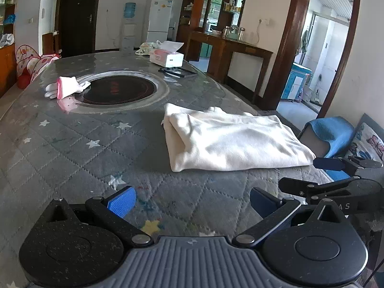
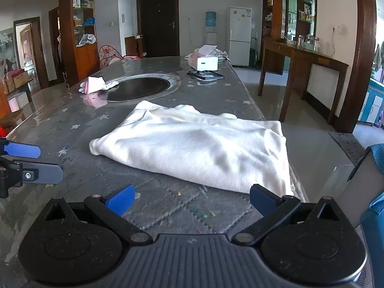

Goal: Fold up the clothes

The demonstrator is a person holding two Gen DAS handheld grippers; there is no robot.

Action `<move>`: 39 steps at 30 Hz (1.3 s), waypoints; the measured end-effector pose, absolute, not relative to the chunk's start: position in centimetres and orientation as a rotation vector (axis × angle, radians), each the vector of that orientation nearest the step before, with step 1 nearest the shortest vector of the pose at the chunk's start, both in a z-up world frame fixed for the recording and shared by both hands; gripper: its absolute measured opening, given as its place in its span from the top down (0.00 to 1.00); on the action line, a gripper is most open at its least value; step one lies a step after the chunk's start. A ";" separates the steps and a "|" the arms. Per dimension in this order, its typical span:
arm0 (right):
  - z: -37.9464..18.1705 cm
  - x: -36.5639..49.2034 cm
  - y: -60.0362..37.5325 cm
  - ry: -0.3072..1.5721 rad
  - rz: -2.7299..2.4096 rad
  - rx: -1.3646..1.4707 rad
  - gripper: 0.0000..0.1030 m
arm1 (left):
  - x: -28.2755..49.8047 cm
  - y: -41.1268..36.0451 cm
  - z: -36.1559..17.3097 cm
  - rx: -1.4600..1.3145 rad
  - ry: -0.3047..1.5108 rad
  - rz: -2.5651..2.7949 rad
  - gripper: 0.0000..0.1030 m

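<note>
A cream-white soft fabric garment (image 2: pixel 192 144), already folded into a rough rectangle, lies on the grey quilted star-patterned table cover (image 1: pixel 72 144) near the table's right edge, just ahead of both tools. The left gripper (image 1: pixel 192 199) and right gripper (image 2: pixel 190 198) both stand wide open and hold nothing. The next fold likely calls for pinching all layers at the near corners together, lifting evenly so the stack does not skew.

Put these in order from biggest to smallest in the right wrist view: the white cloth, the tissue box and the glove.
1. cloth, by far the biggest, though it is also nearest the camera.
2. tissue box and glove look about alike, and both sit farther back, so I won't rank them.
</note>
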State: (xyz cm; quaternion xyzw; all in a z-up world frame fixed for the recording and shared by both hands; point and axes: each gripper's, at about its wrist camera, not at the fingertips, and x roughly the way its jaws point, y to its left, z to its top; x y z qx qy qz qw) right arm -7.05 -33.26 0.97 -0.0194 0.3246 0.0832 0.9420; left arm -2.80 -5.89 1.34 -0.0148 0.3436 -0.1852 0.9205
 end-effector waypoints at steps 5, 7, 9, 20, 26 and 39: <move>0.9 -7.8 -33.3 0.667 0.181 -0.024 0.00 | -3.6 -6.7 1.3 0.010 0.711 -0.365 0.00; 0.9 -8.2 -33.2 0.662 0.183 -0.024 0.00 | -4.0 -7.0 1.3 0.024 0.713 -0.358 0.00; 1.0 -8.5 -33.2 0.658 0.188 -0.016 0.00 | -4.4 -7.4 1.3 0.032 0.711 -0.350 0.00; 1.7 -10.0 -32.8 0.640 0.208 -0.012 0.00 | -6.2 -8.5 1.6 0.077 0.699 -0.315 0.00; 1.7 -10.6 -32.8 0.633 0.201 -0.004 0.00 | -6.7 -8.8 1.8 0.107 0.684 -0.304 0.00; 2.6 -11.9 -33.1 0.598 0.192 0.000 0.00 | -7.8 -9.4 2.0 0.122 0.673 -0.309 0.00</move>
